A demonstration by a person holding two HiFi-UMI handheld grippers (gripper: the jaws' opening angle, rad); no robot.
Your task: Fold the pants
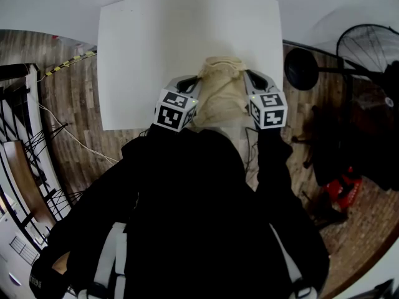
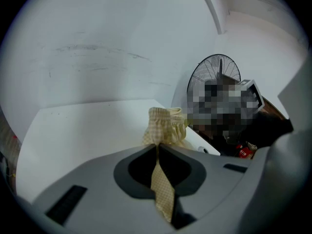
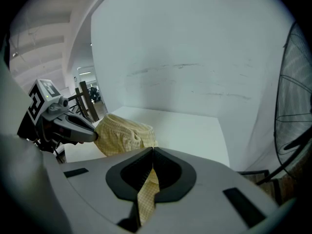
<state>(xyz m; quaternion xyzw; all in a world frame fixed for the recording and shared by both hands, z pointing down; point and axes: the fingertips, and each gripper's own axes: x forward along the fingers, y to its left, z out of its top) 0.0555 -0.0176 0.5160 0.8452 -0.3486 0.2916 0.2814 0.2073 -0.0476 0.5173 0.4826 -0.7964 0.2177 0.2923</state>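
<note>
pinching thin strips: where this fold is risking a slip

the person is holding the pants (image 1: 219, 92) by two narrow pinches at the near edge of the white table (image 1: 162, 48). the left gripper (image 2: 157, 147) is pressing its jaws together on a thin strip of the pale yellow checked cloth. the right gripper (image 3: 152, 152) is doing the same on its side, and a tongue of fabric is trailing back through each closed pair of jaws. between them the garment is bunching into a loose heap, with its gathered waistband pointing away from the person and appearing to be resting on the tabletop.

the main risk, as i am judging it, is coming from how little cloth each grip is taking. a quick lift or tug could be pulling a strip out of one pair of jaws, leaving the pants hanging from a single corner. the two grippers are sitting near each other, so the fabric between them is sagging and crumpling. laying it down like this is likely giving a crooked, lumpy fold rather than a flat one. the heap is also lying close to the table's near edge, so a slack release there could be letting it slide off. a standing fan (image 1: 368, 48) is sitting well apart on the right and is not threatening anything.
</note>
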